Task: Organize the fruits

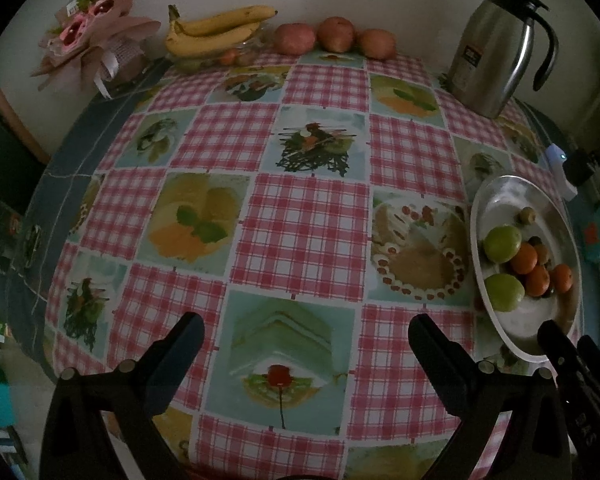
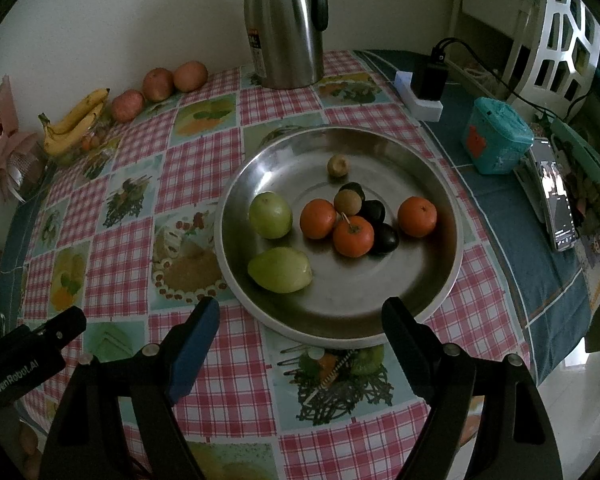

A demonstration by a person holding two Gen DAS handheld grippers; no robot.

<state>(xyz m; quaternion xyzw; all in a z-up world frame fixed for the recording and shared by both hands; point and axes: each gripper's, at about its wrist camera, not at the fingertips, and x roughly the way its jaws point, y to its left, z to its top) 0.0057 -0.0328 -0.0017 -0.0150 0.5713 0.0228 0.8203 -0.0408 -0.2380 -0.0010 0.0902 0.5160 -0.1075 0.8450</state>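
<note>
Both claws were seen hanging wide open with nothing gripped: the left claw (image 1: pixel 306 334) over bare checked cloth at the bottom of its frame, the right claw (image 2: pixel 300 320) at the near rim of the steel plate (image 2: pixel 236 280).

Fruit was split two ways. In the plate: two green fruits (image 2: pixel 270 215), three oranges (image 2: pixel 353 236), a couple of small brown ones (image 2: pixel 337 165) and some dark ones (image 2: pixel 384 239). Against the wall at the upper left of the right view: bananas (image 2: pixel 76 120) and three reddish apples (image 2: pixel 158 84).

Whether fruit was being gathered into the plate or sorted out of it couldn't be settled from this, so no particular pick is suggested. Either way, round fruit would best be gripped across the widest part, gently, since it'd probably roll on that slick steel. The clustered oranges would likely get nudged if approached from the side, so a drop from above looks safer.

View differences: the plate's full contents were only shown clearly by the right wrist view, along with a teal box (image 2: pixel 496 142) and a phone (image 2: pixel 556 204) at the right edge. The pink bouquet (image 1: pixel 88 40) at upper left was shown properly by the left view, where the plate was squashed against the right edge.
</note>
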